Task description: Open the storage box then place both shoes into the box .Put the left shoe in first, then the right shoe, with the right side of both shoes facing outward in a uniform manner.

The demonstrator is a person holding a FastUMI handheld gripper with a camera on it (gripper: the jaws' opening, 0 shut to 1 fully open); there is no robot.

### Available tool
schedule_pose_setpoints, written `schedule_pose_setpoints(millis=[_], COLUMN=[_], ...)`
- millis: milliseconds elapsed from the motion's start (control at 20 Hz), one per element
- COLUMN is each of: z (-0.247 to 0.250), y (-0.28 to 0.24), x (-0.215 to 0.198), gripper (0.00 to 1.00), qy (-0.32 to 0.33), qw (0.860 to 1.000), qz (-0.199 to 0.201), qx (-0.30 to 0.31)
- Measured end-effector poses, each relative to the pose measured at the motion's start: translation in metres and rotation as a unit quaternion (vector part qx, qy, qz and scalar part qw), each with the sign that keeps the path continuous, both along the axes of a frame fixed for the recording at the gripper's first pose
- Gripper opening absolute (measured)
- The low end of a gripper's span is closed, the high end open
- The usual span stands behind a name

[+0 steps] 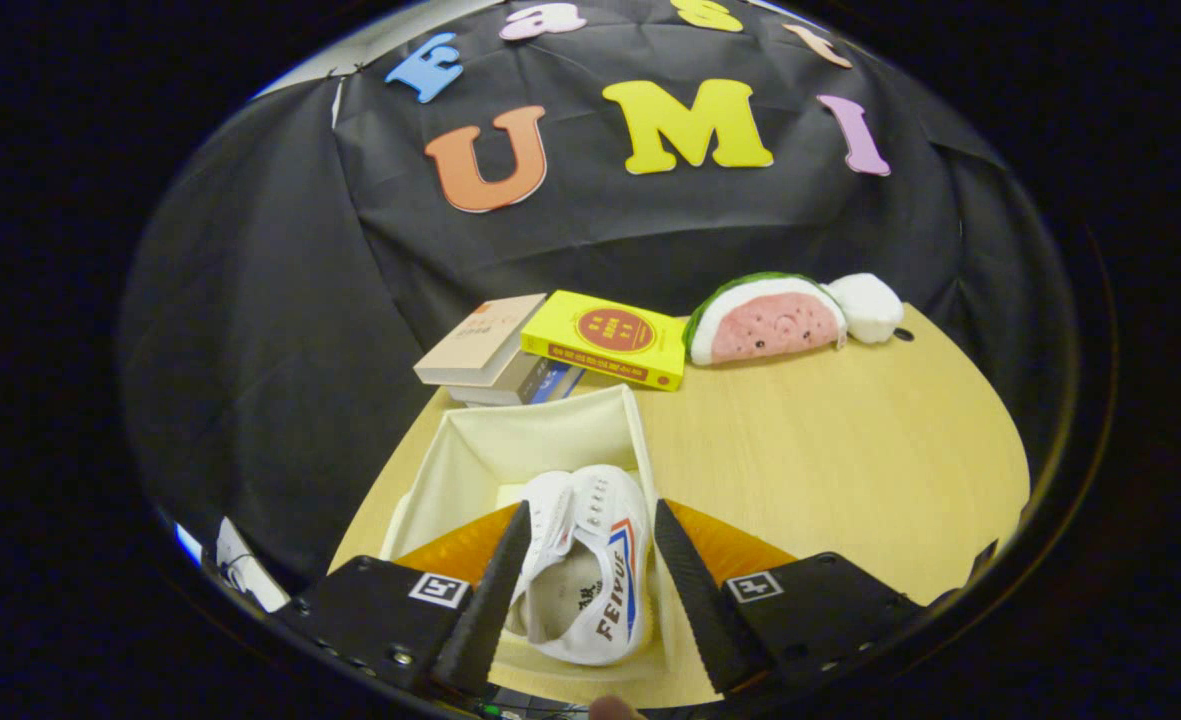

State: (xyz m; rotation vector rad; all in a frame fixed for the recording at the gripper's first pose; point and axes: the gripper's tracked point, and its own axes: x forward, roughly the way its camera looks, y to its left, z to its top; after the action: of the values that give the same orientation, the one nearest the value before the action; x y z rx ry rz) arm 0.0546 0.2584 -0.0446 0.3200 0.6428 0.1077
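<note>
The pale wooden bench (850,450) with a rounded edge spreads out ahead of me, set against the black cloth wall of the booth. On it, directly ahead of my claw (590,570), sits the cream fabric storage box (510,450), open at the top, its far wall standing upright and its right wall running back along the inside of my right finger. Inside the box lies a white canvas shoe (590,570) with red and blue stripes on its side, opening facing up, toe pointing away from me toward the far wall. My claw is spread wide, and the shoe lies between the two fingers; the left finger is at the shoe's left side, though I cannot tell whether it touches, and the right finger stands apart from the shoe. Beyond the box, at the bench's far edge, a stack of books (495,355) sits beside a yellow book (605,338). Right of those rests a plush watermelon slice (770,320) with a white plush piece (868,306) touching it.
</note>
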Motion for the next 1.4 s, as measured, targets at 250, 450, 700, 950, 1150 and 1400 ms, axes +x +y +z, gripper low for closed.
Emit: schedule_pose_setpoints(millis=[250, 450, 700, 950, 1150, 1400], z=[0.036, 0.069, 0.108, 0.108, 0.105, 0.085], y=[-0.036, -0.086, -0.146, -0.197, -0.215, -0.227], x=[-0.018, -0.04, -0.087, -0.138, -0.176, -0.205], gripper=[0.93, 0.96, 0.95, 0.95, 0.95, 0.94], qy=[-0.091, -0.189, -0.301, -0.352, -0.389, -0.386], qw=[0.995, 0.978, 0.943, 0.918, 0.901, 0.905], qz=[-0.001, -0.03, -0.073, -0.111, -0.121, -0.13], qx=[-0.04, -0.088, -0.12, -0.141, -0.148, -0.124])
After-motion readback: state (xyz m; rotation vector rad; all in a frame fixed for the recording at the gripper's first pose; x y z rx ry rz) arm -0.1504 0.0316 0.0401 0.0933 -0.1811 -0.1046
